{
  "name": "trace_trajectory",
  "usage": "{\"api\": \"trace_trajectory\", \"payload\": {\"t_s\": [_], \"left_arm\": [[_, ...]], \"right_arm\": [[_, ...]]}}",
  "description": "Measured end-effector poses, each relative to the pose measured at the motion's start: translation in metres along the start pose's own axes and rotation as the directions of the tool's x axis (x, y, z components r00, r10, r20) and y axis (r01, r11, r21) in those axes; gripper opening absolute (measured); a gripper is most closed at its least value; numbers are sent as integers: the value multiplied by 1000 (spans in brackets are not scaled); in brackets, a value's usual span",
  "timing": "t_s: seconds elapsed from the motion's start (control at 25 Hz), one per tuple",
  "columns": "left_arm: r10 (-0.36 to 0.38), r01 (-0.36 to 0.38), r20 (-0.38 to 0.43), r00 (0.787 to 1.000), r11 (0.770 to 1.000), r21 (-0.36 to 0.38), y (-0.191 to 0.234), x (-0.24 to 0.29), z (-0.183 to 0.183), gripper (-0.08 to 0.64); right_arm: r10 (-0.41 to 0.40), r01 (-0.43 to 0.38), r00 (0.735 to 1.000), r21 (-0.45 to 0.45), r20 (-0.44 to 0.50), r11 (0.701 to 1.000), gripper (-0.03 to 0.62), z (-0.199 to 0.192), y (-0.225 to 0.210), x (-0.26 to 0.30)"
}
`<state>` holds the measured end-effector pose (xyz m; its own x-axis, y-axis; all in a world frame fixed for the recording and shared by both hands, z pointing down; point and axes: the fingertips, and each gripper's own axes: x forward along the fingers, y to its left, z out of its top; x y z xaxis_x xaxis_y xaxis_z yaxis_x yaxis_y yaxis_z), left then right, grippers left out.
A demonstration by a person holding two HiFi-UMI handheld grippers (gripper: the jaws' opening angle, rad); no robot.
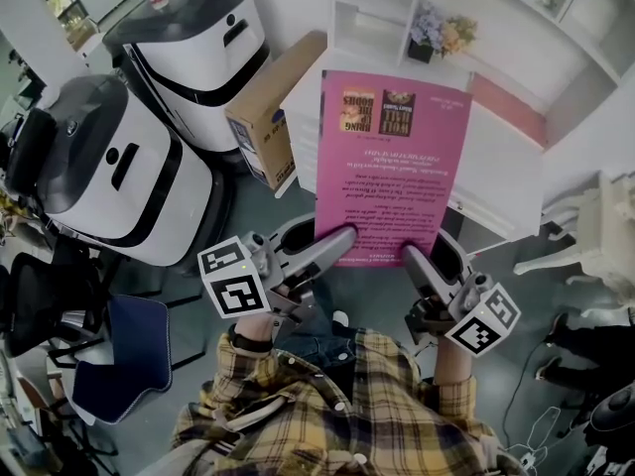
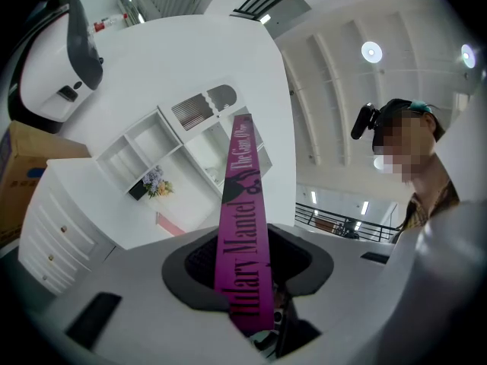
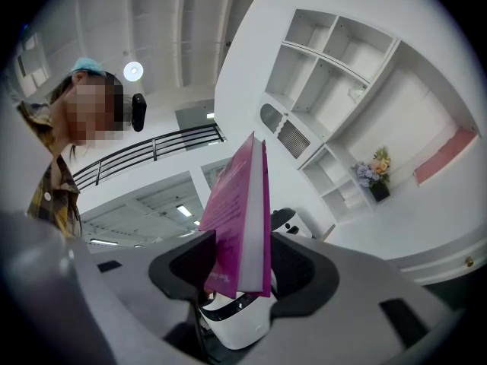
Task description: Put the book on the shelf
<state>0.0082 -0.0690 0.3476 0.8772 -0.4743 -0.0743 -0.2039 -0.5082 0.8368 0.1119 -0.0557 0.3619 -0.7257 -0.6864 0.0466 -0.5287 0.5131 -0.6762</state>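
Note:
A magenta book (image 1: 392, 162) is held flat in front of the white shelf unit (image 1: 466, 28), back cover up, both grippers clamped on its near edge. My left gripper (image 1: 335, 242) grips the near left corner; in the left gripper view the spine (image 2: 242, 226) with its author's name runs up between the dark pads (image 2: 199, 265). My right gripper (image 1: 419, 256) grips the near right corner; in the right gripper view the page edge (image 3: 249, 226) stands between its pads (image 3: 190, 261). The shelf's open compartments (image 3: 327, 67) lie beyond the book.
A small pot of flowers (image 1: 437, 33) sits in a shelf compartment. A cardboard box (image 1: 273, 107) leans left of the shelf. Two large white-and-black machines (image 1: 129, 167) stand at the left, with a dark chair (image 1: 119, 355) near them. A white stool (image 1: 605, 226) is at the right.

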Motion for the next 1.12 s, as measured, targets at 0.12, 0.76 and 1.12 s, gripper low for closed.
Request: {"api": "trace_trajectory", "payload": {"t_s": [0.12, 0.76, 1.12], "left_arm": [[-16, 16, -9, 1000, 1000, 9, -22, -8, -18, 152], [-71, 72, -65, 995, 997, 10, 11, 0, 16, 153], [-78, 76, -86, 993, 997, -18, 46, 8, 47, 153]], "right_arm": [[-8, 8, 1000, -8, 12, 1000, 218, -8, 18, -24], [-70, 71, 995, -19, 71, 997, 218, -1, 2, 13], [-98, 100, 993, -14, 69, 995, 218, 8, -19, 52]]}}
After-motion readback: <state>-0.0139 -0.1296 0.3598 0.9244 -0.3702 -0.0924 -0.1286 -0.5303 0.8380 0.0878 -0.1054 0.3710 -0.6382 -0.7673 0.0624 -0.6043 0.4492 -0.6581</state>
